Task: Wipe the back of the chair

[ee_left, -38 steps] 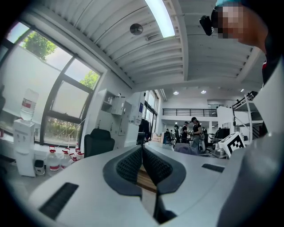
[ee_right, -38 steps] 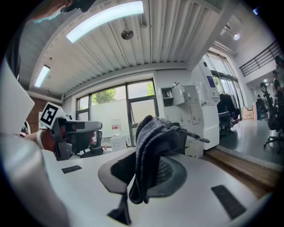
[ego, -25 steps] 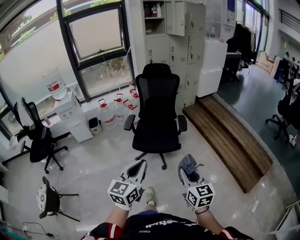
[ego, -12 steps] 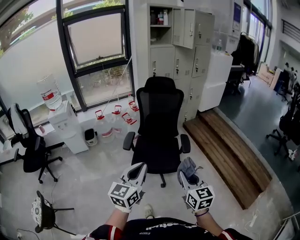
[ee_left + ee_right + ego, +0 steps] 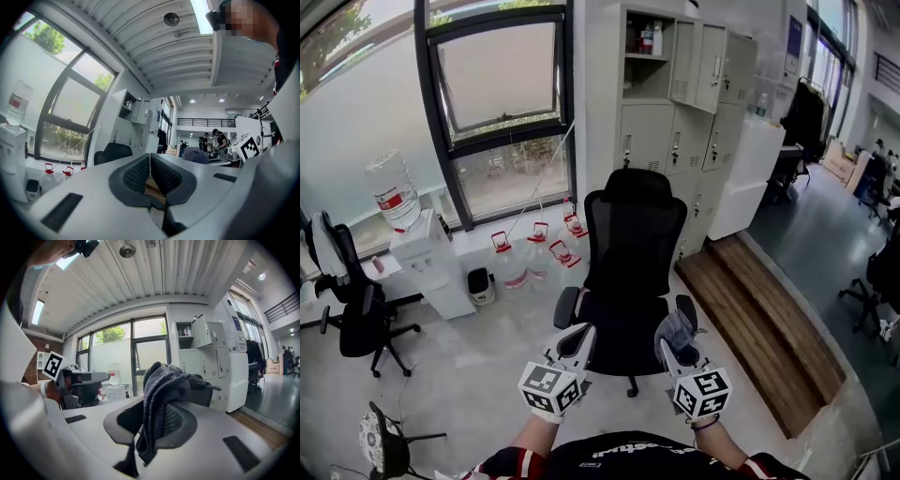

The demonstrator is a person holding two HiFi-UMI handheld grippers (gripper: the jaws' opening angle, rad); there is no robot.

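A black mesh office chair faces me in the head view, its backrest towards the lockers. My right gripper is shut on a grey cloth, held in front of the chair's seat; the cloth bunches over the jaws in the right gripper view. My left gripper hangs beside it, left of the seat front, with its jaws pressed together and nothing between them. In the left gripper view the chair's back shows low beyond the jaws.
Grey lockers stand behind the chair, a wooden step to its right. A water dispenser and several bottles sit under the window. Another black chair and a stool are at the left.
The view has closed in on the chair: it now stands nearer and larger, with both grippers right in front of its seat. The grippers keep their states.
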